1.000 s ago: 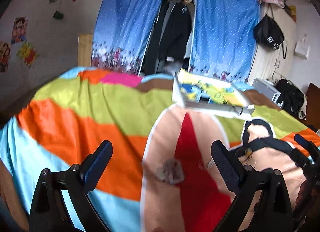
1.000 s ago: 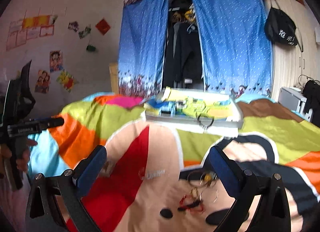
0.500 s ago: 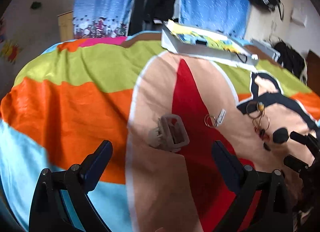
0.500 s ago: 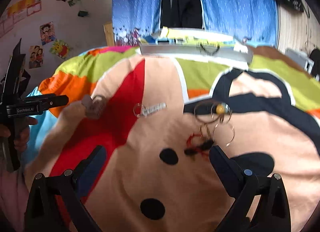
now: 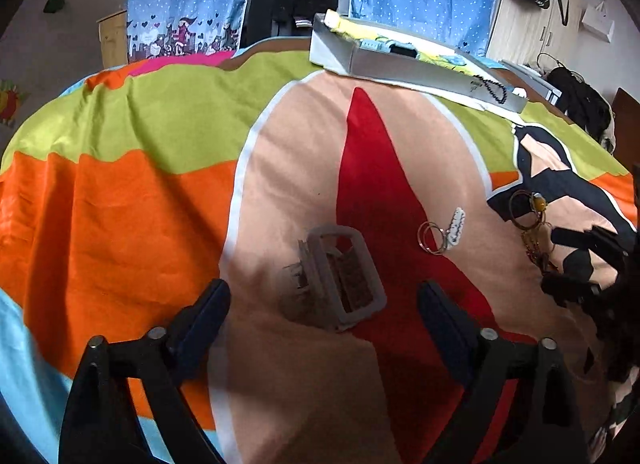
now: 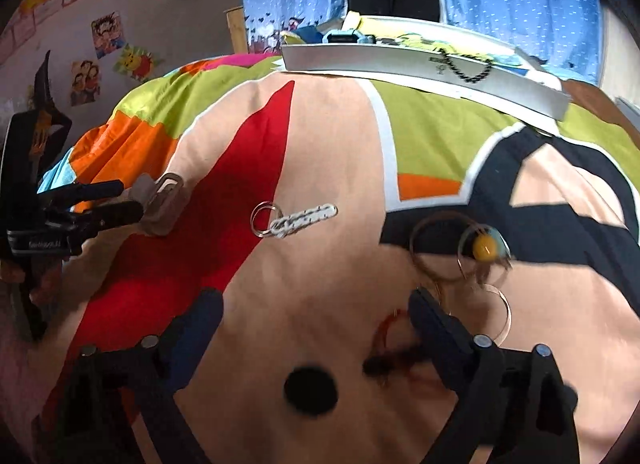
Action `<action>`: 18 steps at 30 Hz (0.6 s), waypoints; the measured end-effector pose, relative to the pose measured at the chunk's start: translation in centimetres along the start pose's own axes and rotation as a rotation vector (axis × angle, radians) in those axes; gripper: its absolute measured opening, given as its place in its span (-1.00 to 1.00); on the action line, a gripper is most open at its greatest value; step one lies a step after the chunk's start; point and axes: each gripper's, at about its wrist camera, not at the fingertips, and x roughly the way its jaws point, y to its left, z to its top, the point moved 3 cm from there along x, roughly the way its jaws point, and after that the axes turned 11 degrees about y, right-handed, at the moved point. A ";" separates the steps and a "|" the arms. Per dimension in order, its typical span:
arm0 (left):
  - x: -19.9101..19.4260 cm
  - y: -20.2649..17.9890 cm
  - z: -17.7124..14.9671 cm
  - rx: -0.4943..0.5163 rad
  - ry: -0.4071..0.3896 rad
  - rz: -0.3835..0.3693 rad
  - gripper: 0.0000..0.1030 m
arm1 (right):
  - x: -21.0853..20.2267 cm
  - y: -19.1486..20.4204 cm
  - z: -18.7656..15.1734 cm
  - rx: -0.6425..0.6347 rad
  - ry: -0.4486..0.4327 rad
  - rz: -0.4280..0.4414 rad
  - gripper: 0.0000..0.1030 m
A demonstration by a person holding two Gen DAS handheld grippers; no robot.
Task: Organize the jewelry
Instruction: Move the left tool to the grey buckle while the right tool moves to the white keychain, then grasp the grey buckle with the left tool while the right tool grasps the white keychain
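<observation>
On the bed [image 5: 120,203], with its bright cartoon blanket, small pieces of jewelry lie spread out. The left hand-held gripper [image 5: 324,316] hangs low over a grey hair claw clip [image 5: 340,276], and its two fingers stand wide apart, one on each side of the clip, not touching it. It holds nothing. In the right wrist view the same clip [image 6: 162,203] looks just beside the tips of that gripper, so how close they are is hard to tell. The right hand-held gripper [image 6: 312,328] is also spread wide and empty. It hangs near a little heap on the right: thin hoop rings [image 6: 440,248], a yellow bead [image 6: 485,250] and a red and dark tangle [image 6: 390,344] next to its right finger. Between the two heaps lies a white hair clip with metal rings [image 6: 296,217]. Far back on the bed sits a flat grey box [image 5: 400,63] with a dark bead chain [image 5: 490,89] hanging over its near edge. The step in hand looks like picking up, the left side going for the grey clip. Next, the left fingers likely need to come down and close on the clip, then carry it to the far box. The blanket is soft, so the fingers might pinch cloth too.
</observation>
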 end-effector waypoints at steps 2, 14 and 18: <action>0.5 0.1 0.2 0.006 0.004 0.009 0.53 | 1.1 -0.2 1.0 -0.023 0.028 0.025 0.58; 2.1 -0.5 0.6 0.058 0.020 -0.044 -0.03 | 5.3 0.7 4.9 -0.180 0.114 0.032 0.39; 2.1 -0.2 0.7 0.040 0.023 -0.073 -0.04 | 6.6 0.5 5.4 -0.194 0.129 0.032 0.39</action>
